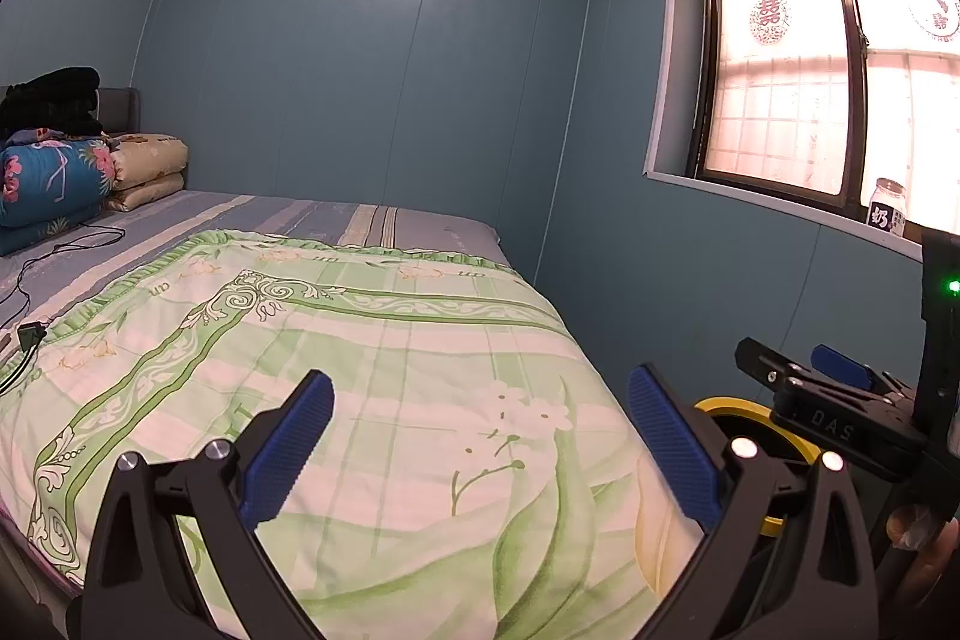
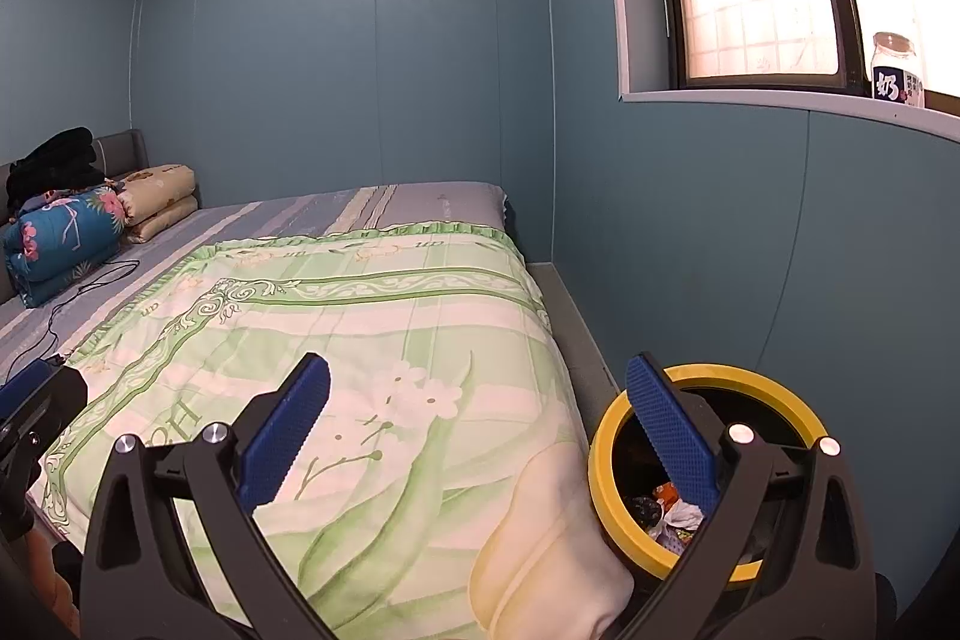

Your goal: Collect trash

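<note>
A round trash bin with a yellow rim (image 2: 606,436) stands on the floor between the bed's right edge and the blue wall; crumpled wrappers (image 2: 675,514) lie inside it. Its rim also shows in the left wrist view (image 1: 729,406). My right gripper (image 2: 480,424) is open and empty, held above the bed's near corner, its right finger over the bin's mouth. My left gripper (image 1: 480,430) is open and empty above the green quilt (image 1: 360,370). The right gripper (image 1: 834,394) shows in the left wrist view. The left gripper (image 2: 30,406) shows at the left edge of the right wrist view.
The bed (image 2: 420,202) fills the left and middle, with folded bedding (image 2: 66,232) and dark clothes (image 2: 54,160) at its head. A black cable (image 1: 72,244) lies on the sheet. A jar (image 2: 897,70) stands on the window sill. Blue walls close in the far and right sides.
</note>
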Demonstrator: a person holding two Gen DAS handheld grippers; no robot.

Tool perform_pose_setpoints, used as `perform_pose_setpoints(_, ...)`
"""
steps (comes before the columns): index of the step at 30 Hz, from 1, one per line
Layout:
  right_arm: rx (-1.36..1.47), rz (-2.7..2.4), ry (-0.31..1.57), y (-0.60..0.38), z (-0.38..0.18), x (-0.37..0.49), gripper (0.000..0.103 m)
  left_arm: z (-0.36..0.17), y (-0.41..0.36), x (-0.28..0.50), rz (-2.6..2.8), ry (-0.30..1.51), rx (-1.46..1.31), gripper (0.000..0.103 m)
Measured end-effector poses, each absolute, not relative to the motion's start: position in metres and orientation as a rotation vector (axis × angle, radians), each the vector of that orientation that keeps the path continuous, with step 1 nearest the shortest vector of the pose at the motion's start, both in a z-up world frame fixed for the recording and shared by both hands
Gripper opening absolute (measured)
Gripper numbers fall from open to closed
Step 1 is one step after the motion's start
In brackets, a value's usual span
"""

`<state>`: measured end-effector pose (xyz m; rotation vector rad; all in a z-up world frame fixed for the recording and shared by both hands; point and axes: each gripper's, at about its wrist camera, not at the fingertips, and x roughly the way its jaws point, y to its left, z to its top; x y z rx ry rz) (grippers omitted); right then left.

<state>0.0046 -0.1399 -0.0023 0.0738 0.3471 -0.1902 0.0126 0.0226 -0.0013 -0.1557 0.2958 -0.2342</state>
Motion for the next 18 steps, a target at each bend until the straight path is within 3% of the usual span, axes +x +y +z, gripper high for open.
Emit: perform_pose_setpoints(18,0.084,-0.191,0.357,-0.1421,-0.0045,0.005,0.095,-0.0045,0.0214,0.0139,-0.246,0.301,-0.154,0.095)
